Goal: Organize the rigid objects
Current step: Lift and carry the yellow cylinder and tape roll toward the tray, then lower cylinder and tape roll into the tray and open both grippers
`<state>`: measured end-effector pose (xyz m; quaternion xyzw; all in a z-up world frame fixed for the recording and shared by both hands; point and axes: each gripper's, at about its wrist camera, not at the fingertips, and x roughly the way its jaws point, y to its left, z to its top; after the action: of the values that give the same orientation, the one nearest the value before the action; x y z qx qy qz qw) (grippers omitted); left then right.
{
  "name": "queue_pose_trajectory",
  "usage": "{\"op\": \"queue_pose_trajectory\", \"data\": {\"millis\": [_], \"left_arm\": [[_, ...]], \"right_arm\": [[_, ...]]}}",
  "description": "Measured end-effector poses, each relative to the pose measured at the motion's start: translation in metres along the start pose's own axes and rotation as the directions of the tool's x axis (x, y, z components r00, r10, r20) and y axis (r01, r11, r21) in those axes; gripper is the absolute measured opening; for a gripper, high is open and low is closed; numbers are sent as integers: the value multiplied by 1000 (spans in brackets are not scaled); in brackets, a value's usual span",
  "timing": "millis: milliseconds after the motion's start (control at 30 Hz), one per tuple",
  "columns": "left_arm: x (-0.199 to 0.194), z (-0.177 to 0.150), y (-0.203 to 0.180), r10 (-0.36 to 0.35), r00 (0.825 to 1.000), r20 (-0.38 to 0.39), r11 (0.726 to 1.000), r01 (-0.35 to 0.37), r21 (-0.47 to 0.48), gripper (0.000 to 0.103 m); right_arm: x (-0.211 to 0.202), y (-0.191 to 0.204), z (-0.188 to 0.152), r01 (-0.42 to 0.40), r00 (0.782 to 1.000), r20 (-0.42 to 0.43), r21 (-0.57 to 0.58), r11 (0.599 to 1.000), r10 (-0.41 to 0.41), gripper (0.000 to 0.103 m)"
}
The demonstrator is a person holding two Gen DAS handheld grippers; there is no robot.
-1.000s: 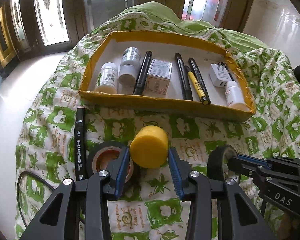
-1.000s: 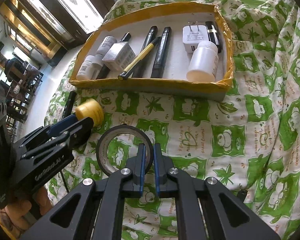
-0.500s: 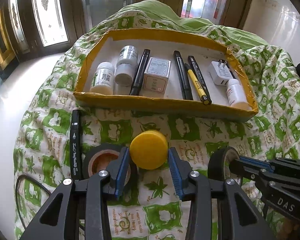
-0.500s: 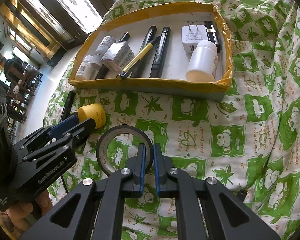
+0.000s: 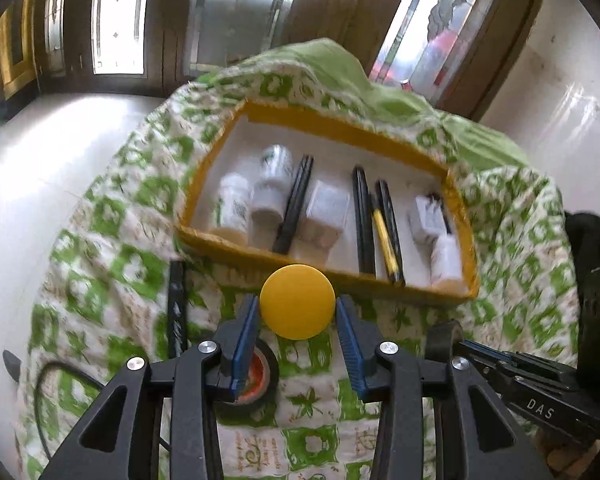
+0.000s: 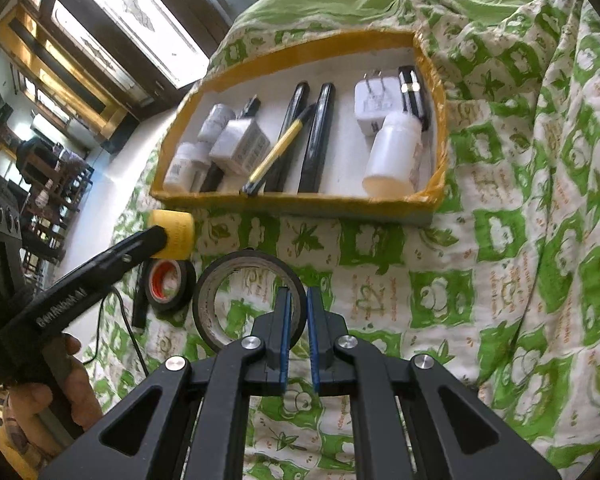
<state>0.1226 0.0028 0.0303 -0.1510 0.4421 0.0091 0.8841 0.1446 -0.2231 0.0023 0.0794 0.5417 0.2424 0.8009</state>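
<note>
Tray (image 6: 300, 200) at 12 o'clock holds bottles, pens, charger; left gripper (image 5: 296, 316) pinches yellow cap (image 5: 297, 301), right gripper (image 6: 296, 312) pinches tape roll (image 6: 220, 280).

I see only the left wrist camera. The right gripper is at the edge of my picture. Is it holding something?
Observer: Yes. The right gripper is shut on the wall of a black tape roll, with one finger inside the ring and one outside.
Operator: My yellow object looks like a flat disc. Is it flat?
Observer: No. From the side, the yellow object in the left gripper is a short cylinder.
Operator: My finger hides the orange-core roll. How does it lie?
Observer: The orange-core roll lies flat on the cloth, beside a black marker.
</note>
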Motion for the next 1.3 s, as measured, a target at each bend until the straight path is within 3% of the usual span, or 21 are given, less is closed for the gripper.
{"op": "queue_pose_trajectory", "data": {"millis": [400, 767, 1100, 1300], "left_arm": [[19, 40, -9, -12, 1000, 0, 999, 12, 38, 41], [74, 42, -33, -21, 996, -89, 998, 26, 60, 41], [106, 81, -40, 42, 996, -75, 997, -37, 74, 40], [102, 73, -39, 29, 996, -89, 994, -19, 105, 40]], "right_arm": [[-22, -29, 57, 52, 993, 102, 48, 997, -57, 8], [13, -38, 78, -8, 1000, 31, 111, 994, 5, 8], [41, -29, 91, 82, 997, 6, 57, 995, -82, 8], [55, -15, 94, 201, 980, 36, -96, 975, -198, 8]]}}
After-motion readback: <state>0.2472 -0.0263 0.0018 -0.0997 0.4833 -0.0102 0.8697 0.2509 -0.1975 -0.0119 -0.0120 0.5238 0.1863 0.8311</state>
